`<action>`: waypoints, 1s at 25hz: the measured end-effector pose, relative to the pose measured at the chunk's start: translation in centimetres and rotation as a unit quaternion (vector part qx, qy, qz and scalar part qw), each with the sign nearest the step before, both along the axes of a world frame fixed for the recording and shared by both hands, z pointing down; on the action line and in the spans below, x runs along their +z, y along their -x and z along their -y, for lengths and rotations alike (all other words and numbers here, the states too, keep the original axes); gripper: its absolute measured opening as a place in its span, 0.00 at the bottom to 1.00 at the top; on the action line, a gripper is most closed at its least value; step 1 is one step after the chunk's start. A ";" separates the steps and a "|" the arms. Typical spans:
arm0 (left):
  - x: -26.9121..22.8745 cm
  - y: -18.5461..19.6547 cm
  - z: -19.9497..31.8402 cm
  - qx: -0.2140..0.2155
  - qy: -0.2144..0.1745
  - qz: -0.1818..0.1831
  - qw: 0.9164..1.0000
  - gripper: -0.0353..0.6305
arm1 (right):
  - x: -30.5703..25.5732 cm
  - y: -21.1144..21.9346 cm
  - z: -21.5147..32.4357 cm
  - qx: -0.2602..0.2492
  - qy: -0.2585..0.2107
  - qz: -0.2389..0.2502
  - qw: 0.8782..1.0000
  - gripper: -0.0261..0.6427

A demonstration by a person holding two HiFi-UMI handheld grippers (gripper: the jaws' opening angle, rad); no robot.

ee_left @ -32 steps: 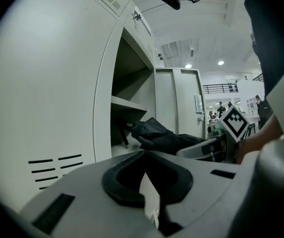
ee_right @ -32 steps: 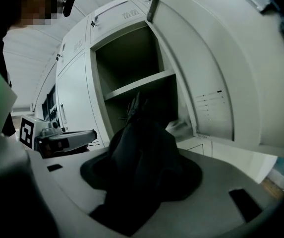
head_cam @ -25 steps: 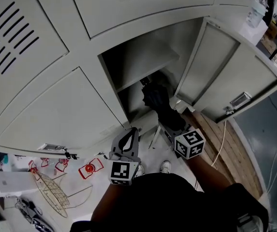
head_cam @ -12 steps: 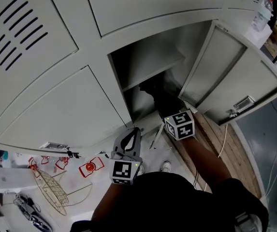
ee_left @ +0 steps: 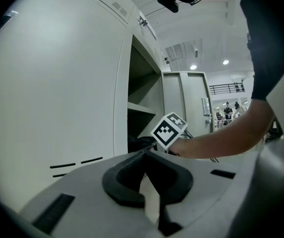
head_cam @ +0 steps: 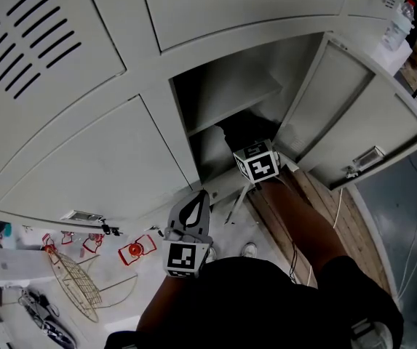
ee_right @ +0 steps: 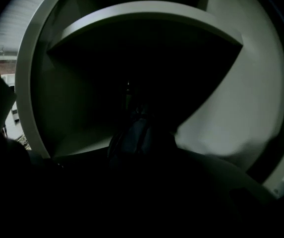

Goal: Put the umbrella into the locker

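The grey locker [head_cam: 150,151] has one compartment open, its door [head_cam: 346,115] swung to the right. A shelf [head_cam: 230,97] splits the compartment. My right gripper [head_cam: 246,145] reaches in under that shelf, its marker cube at the opening. It is shut on the folded black umbrella [ee_right: 139,135], which points into the dark back of the locker [ee_right: 260,98]. The left gripper view shows the umbrella [ee_left: 139,143] as a dark end beside the cube. My left gripper [head_cam: 199,198] hangs below the opening, shut and holding nothing; its pads [ee_left: 127,182] meet at the tips.
A wooden board [head_cam: 306,195] and a white cable [head_cam: 337,206] lie on the floor right of the locker. A wire rack [head_cam: 77,286] and red pieces [head_cam: 137,253] lie at the lower left. A bottle [head_cam: 397,27] stands at the top right.
My right gripper has pushed forward with the umbrella, from just outside the opening to inside under the shelf. Its cube has rolled. The left gripper has stayed in place.
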State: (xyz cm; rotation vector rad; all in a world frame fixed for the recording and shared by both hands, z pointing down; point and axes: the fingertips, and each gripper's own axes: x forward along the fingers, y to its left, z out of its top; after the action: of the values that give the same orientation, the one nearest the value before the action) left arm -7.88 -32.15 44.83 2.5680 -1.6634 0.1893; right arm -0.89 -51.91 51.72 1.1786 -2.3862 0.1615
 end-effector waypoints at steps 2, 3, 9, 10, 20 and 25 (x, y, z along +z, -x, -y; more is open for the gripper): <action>-0.1 -0.1 0.0 0.001 -0.001 0.002 1.000 0.05 | 0.8 0.0 0.3 0.004 0.015 -0.017 1.000 0.38; 0.0 -0.1 0.1 0.001 -0.004 0.003 1.000 0.05 | 1.1 0.1 0.4 0.005 0.019 -0.029 0.999 0.38; 0.1 -0.5 0.1 0.010 0.007 0.000 1.000 0.05 | 1.4 0.8 0.6 -0.003 0.024 -0.060 0.998 0.42; 0.1 -0.6 0.0 0.013 0.008 0.001 1.000 0.05 | 1.3 0.8 0.5 -0.007 0.015 -0.055 0.998 0.46; 0.3 -1.0 -0.4 0.022 0.010 -0.006 1.000 0.05 | -7.9 -1.6 -6.9 -0.043 -0.082 0.051 0.994 0.56; -0.4 -1.7 -0.3 0.040 -0.002 -0.001 0.999 0.05 | -10.8 -3.3 -12.0 -0.027 -0.127 0.093 0.987 0.44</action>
State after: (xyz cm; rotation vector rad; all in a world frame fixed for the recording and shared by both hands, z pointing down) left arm -6.16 -31.87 44.41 2.6382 -1.5635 0.1883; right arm 2.40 -39.95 40.97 1.2570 -2.6625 -0.0563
